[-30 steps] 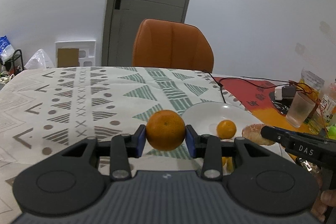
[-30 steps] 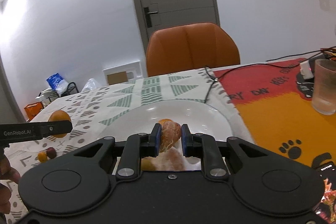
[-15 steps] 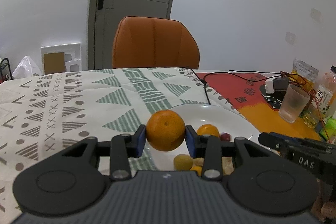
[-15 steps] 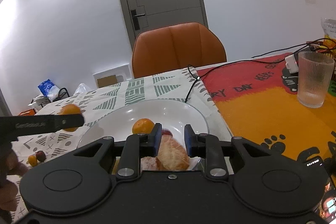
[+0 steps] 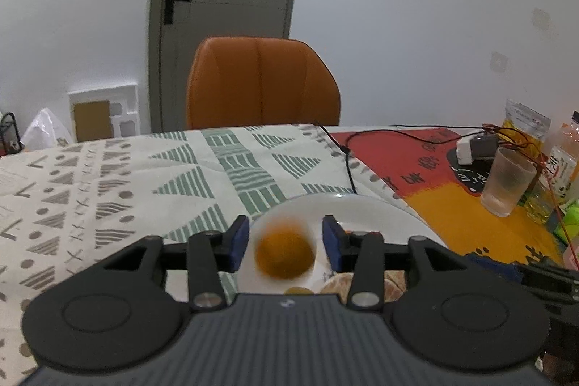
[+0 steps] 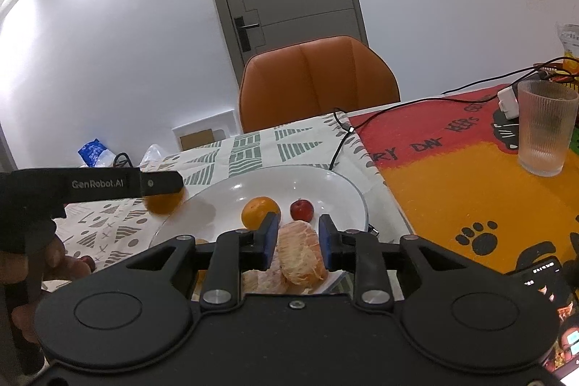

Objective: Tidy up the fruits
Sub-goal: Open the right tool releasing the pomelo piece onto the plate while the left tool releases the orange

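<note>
My left gripper (image 5: 286, 243) hangs over the near left part of the white plate (image 5: 380, 208), and its jaws are opening. A blurred orange (image 5: 284, 252) is between the blue pads with a gap on each side. From the right wrist, this orange (image 6: 163, 201) shows under the left gripper's finger (image 6: 108, 183). My right gripper (image 6: 298, 241) stands slightly open around a peeled citrus piece (image 6: 300, 252), which rests on the plate (image 6: 325, 183) against another peeled piece (image 6: 260, 277). A small orange (image 6: 260, 212) and a small red fruit (image 6: 301, 209) lie further in.
An orange chair (image 5: 262, 82) stands behind the table. A ribbed glass (image 6: 544, 129), a charger with cables (image 5: 477, 147) and bottles (image 5: 562, 165) sit on the red and orange mat at right. A phone (image 6: 542, 277) lies near right. A hand (image 6: 54, 263) holds the left gripper.
The left gripper moved over the plate, then its jaws parted and the orange slipped down out of the pads. The right gripper let go of the peeled piece, which now lies on the plate.
</note>
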### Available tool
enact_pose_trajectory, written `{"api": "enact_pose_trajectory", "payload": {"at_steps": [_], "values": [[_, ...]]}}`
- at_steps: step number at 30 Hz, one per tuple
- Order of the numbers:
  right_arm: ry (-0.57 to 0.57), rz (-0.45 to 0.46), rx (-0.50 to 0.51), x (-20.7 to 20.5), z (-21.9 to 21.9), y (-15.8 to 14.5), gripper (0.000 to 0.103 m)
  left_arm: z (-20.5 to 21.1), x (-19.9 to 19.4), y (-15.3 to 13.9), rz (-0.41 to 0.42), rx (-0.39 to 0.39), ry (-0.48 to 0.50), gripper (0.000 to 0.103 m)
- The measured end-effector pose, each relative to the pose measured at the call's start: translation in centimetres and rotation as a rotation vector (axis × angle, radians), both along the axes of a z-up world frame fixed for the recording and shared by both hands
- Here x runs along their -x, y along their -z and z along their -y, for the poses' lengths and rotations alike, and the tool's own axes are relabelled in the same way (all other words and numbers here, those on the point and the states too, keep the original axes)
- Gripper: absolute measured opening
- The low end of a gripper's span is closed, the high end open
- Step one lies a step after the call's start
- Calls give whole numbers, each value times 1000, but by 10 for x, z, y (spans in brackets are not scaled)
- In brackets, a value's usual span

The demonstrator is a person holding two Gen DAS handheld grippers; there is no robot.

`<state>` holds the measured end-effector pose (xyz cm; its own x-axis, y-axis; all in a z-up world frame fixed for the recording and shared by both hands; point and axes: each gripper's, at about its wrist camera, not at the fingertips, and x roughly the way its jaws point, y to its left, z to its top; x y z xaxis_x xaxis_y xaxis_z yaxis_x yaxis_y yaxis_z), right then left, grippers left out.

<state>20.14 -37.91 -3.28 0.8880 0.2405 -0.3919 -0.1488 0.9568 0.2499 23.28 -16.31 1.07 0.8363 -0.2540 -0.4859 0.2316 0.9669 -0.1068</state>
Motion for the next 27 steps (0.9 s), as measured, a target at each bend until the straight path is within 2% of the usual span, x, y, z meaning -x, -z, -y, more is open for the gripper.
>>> {"api": "enact_pose_trajectory", "payload": {"at_steps": [1, 3, 6, 8, 12, 17, 23, 27], "values": [[-1, 0, -1, 0, 0, 0, 27, -1, 1, -1, 3, -1, -4, 49], [-4, -1, -5, 0, -1, 0, 27, -6, 5, -2, 13, 0, -18, 62], [-10, 0, -10, 1, -3, 0, 29, -14, 12, -3, 49, -8, -57, 76], [-15, 0, -12, 1, -7, 0, 30, -20, 17, -4, 57, -8, -82, 80], [-29, -2, -18, 1, -13, -1, 35, -36, 23, -3, 42, 31, -105, 81], [-43, 6, -9, 3, -25, -2, 53, -55, 34, -3, 57, 68, -141, 86], [-62, 15, 0, 6, -40, -5, 63, -76, 44, -5, 55, 93, -160, 86], [-80, 23, 11, 8, -51, -8, 67, -87, 54, -7, 66, 80, -169, 86]]}}
